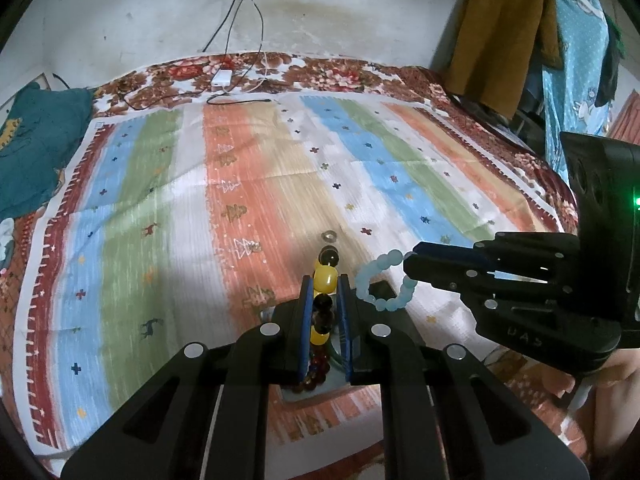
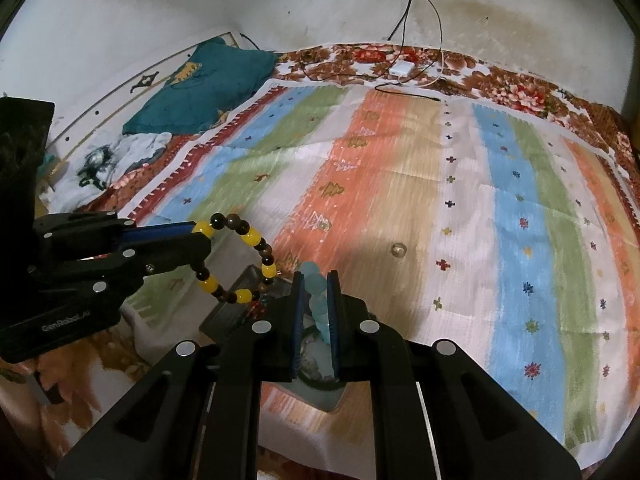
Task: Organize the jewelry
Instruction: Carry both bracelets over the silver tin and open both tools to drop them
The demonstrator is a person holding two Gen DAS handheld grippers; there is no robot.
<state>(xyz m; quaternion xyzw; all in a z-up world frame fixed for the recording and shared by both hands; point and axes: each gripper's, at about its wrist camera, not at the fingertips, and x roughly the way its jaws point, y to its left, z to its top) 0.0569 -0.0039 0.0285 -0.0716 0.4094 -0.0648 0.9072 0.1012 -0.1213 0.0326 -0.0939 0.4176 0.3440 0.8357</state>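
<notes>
While both hands hover over the bed [image 1: 420, 76], each gripper carries a bracelet. The left gripper [image 1: 325, 286] has its jaws clamped on the yellow-and-brown bead bracelet [image 1: 324, 280], which hangs in a loop off its tip in the right wrist view. The right gripper [image 2: 315, 280] has its jaws clamped on the pale blue bead bracelet [image 2: 316, 286], its loop drooping beside the left gripper. Below them lie the striped cloth [image 1: 160, 220] and a dark box [image 2: 236, 304], partly hidden. A small ring [image 2: 399, 249] sits on the cloth, apart from both bracelets.
</notes>
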